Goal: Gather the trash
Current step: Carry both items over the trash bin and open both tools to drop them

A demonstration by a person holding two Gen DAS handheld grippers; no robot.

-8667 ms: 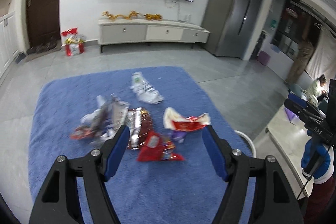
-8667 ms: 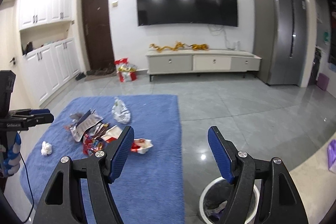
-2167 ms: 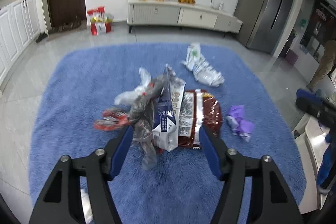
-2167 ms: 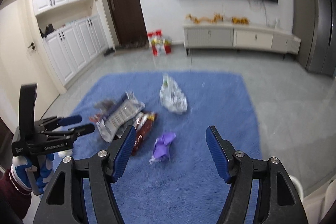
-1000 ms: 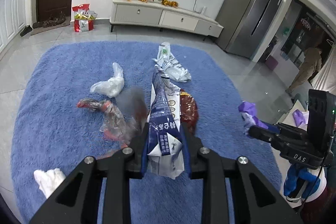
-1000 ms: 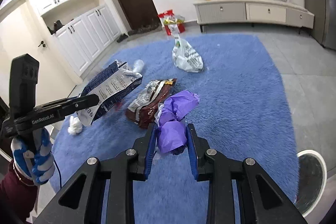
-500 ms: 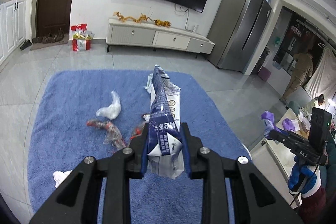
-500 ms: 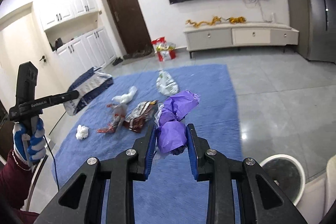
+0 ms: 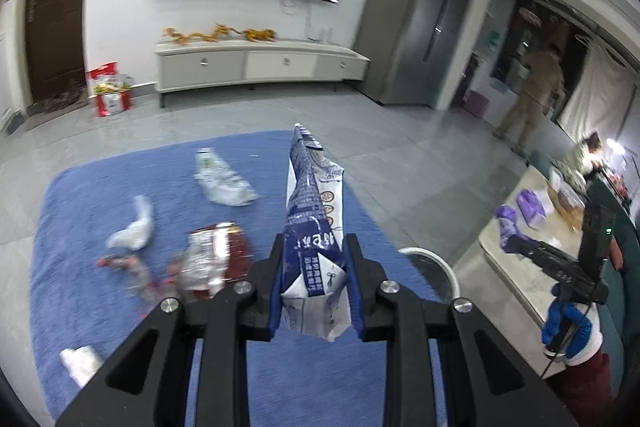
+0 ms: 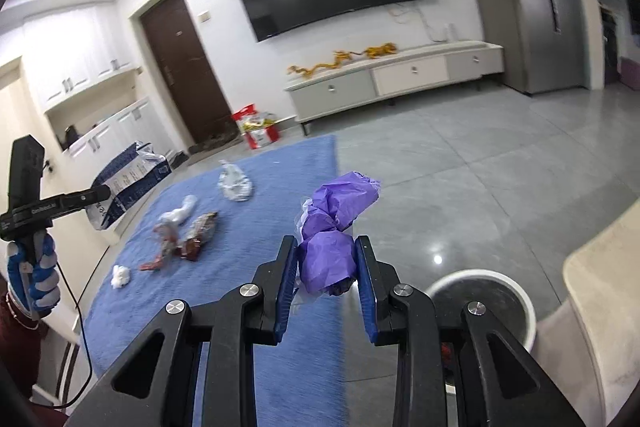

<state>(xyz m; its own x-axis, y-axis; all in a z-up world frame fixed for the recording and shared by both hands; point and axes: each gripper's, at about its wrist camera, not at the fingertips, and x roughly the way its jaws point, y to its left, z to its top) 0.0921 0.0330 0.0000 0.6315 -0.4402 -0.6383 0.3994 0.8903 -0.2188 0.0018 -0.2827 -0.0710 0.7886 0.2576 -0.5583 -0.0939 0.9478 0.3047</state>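
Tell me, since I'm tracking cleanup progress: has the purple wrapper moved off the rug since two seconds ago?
Yes. The purple wrapper lay on the blue rug; now it is lifted, clamped in the right gripper.

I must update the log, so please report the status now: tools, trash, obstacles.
Left tool shut on blue snack bag. Right tool shut on purple wad. White bin beside right tool, path clear. More wrappers on rug.

Black grippers (image 10: 326, 279), blue pads, silver screws; blue-white gloves (image 10: 34, 277), seemingly maroon sleeves.
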